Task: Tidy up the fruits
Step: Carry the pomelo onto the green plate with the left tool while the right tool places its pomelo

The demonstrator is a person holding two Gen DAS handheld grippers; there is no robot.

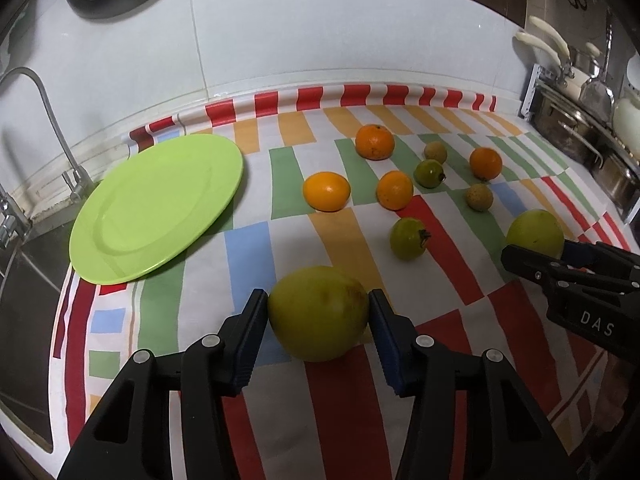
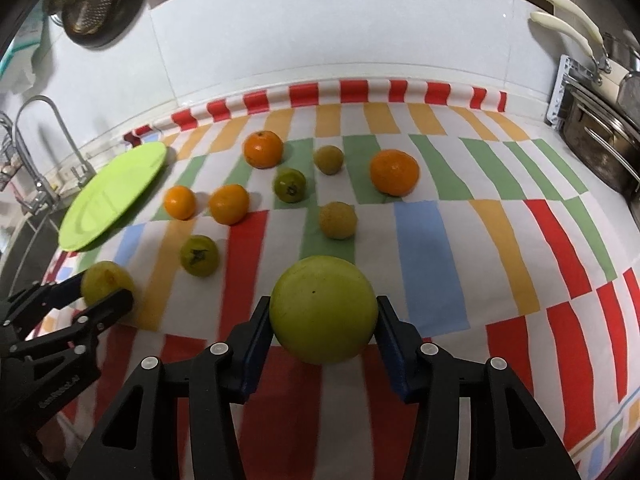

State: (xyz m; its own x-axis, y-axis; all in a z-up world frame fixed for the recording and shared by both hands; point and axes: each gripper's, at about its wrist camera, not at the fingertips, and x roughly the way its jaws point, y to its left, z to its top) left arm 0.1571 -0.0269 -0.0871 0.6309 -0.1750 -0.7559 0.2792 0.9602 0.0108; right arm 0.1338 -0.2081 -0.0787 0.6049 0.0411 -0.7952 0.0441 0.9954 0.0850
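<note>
Your striped cloth (image 1: 248, 256) fills most of both views, running from the white tiled wall (image 1: 320, 40) at the top down to the lower edge, in red, green, orange and blue blocks. At the left edge of the left wrist view sits the sink (image 1: 24, 320) with its curved tap (image 1: 44, 100); at the right edge stand steel pots (image 1: 576, 132).

The lime-green plate (image 1: 160, 208) lies bare in the left centre of that view, overlapping the sink's edge.

Your left gripper (image 1: 318, 314) at the bottom centre has its fingers closed in against a large yellow-green fruit (image 1: 318, 314), both blue pads touching its sides while it rests on the cloth. Your right gripper (image 2: 324, 316) does the same in the right wrist view, pads pressed to either side of a second large green fruit (image 2: 324, 316) at the bottom centre.

Above these, across the middle of the cloth, lie four oranges: one at the upper centre (image 1: 375, 142), one to the right (image 1: 485, 164), and two side by side nearer the plate (image 1: 327, 191) (image 1: 395, 190).

Two small green fruits with dark stems (image 1: 408, 239) (image 1: 429, 173) lie among them, as do two smaller, brownish round fruits (image 1: 436, 152) (image 1: 479, 197).
</note>
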